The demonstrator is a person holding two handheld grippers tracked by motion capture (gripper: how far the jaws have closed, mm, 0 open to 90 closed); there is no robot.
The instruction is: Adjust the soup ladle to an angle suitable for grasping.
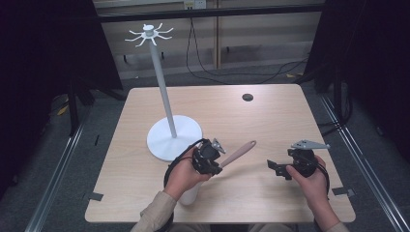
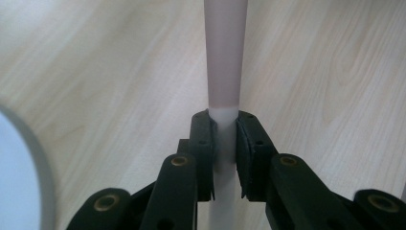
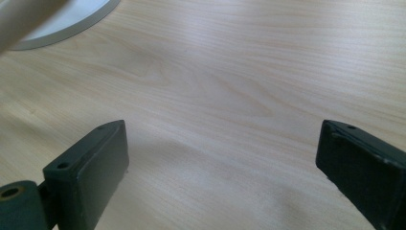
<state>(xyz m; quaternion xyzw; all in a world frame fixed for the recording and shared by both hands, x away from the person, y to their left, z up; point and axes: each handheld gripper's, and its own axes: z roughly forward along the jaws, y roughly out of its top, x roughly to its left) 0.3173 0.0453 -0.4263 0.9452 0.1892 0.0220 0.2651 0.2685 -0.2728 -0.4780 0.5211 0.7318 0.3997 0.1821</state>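
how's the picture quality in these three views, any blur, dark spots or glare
High view: table evenly lit, surroundings dark, white hook stand crisp. Left gripper view: left tool sharp on the pink-handled utensil, whose far handle softens. Right gripper view: right tool close and soft, faint sheen on wood.

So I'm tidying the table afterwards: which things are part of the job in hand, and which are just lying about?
In the job:
- pink-handled utensil, clamped in the left hand-held gripper
- white hook stand, probably where it gets hung
- right hand-held gripper, open, holding nothing

Lying about:
- black round cap set in the table
- cables on the floor behind
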